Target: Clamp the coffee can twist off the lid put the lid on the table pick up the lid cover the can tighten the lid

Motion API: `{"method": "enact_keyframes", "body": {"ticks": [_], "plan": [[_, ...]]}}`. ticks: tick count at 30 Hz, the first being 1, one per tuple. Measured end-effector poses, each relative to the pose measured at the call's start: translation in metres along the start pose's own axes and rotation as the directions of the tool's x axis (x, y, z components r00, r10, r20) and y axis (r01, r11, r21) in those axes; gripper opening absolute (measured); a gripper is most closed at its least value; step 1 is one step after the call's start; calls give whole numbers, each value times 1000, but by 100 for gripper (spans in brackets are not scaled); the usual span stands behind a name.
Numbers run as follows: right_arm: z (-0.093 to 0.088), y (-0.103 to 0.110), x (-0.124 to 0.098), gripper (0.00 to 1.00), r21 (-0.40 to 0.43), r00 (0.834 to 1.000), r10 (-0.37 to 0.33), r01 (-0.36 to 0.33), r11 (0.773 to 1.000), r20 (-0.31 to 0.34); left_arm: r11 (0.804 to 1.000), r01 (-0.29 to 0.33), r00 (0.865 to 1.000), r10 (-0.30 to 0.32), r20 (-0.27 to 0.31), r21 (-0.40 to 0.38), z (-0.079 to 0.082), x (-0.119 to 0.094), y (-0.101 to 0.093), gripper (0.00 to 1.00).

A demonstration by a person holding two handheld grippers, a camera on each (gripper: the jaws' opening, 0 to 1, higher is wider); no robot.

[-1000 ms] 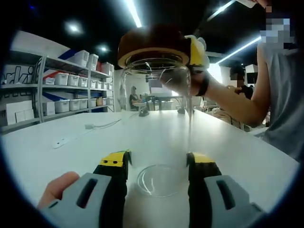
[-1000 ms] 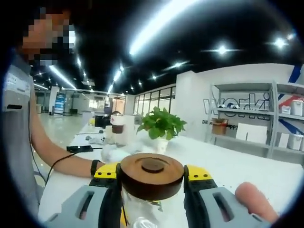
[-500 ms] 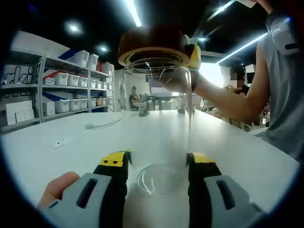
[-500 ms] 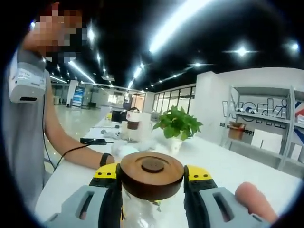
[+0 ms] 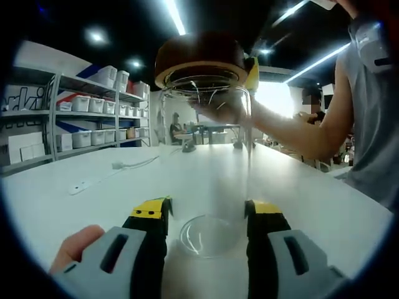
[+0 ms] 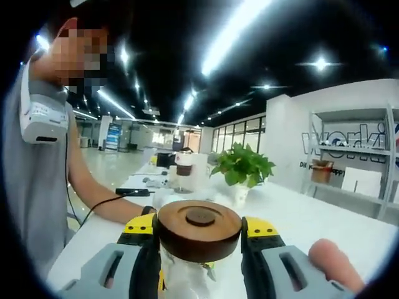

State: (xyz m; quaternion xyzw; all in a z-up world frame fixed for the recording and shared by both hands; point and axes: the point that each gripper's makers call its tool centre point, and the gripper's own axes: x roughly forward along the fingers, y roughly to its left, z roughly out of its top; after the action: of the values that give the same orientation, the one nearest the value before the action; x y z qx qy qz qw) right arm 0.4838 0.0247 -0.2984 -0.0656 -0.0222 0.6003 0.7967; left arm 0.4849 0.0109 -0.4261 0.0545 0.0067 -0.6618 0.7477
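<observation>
A clear glass coffee can [image 5: 206,156] stands upright on the white table [image 5: 93,205]. My left gripper [image 5: 207,212] is shut on its base, one yellow-tipped jaw on each side. A brown wooden lid [image 5: 202,59] sits on the can's mouth. One yellow fingertip of the right gripper [image 5: 252,65] shows at the lid's right edge, with the person's hand behind the glass. In the right gripper view, my right gripper [image 6: 199,224] is shut on the lid [image 6: 199,240], whose round top faces the camera, and the can's glass [image 6: 181,277] shows below it.
Shelves with white bins [image 5: 87,118] line the left wall, and a cable [image 5: 131,165] lies on the table. A potted plant [image 6: 243,174] and a cup [image 6: 184,174] stand farther along the table [image 6: 299,218]. The person's arm [image 5: 305,134] and torso are close on one side.
The right gripper view has swung, its background sliding sideways while the lid stays between the jaws. At the lid, the hand and yellow fingertip have turned leftward. The can and left gripper are still.
</observation>
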Motion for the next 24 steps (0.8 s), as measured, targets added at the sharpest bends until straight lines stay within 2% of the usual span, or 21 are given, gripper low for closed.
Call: {"method": "enact_keyframes", "body": {"ticks": [9, 16, 18, 21, 24], "plan": [[0, 0, -1, 47, -3, 1000, -6, 6, 1000, -4, 1000, 3, 1000, -3, 0, 0, 0, 0, 0, 40], [-2, 0, -1, 48, 38, 1000, -20, 20, 999, -13, 1000, 2, 1000, -2, -1, 0, 0, 0, 0, 40], [-4, -1, -1, 52, 48, 999, -29, 29, 998, -15, 1000, 6, 1000, -6, -1, 0, 0, 0, -1, 40], [-3, 0, -2, 60, 107, 999, -44, 41, 993, 23, 1000, 5, 1000, -5, -1, 0, 0, 0, -1, 40], [-6, 0, -3, 65, 113, 996, -79, 75, 991, 30, 1000, 5, 1000, -5, -2, 1, 0, 0, -1, 40]]}}
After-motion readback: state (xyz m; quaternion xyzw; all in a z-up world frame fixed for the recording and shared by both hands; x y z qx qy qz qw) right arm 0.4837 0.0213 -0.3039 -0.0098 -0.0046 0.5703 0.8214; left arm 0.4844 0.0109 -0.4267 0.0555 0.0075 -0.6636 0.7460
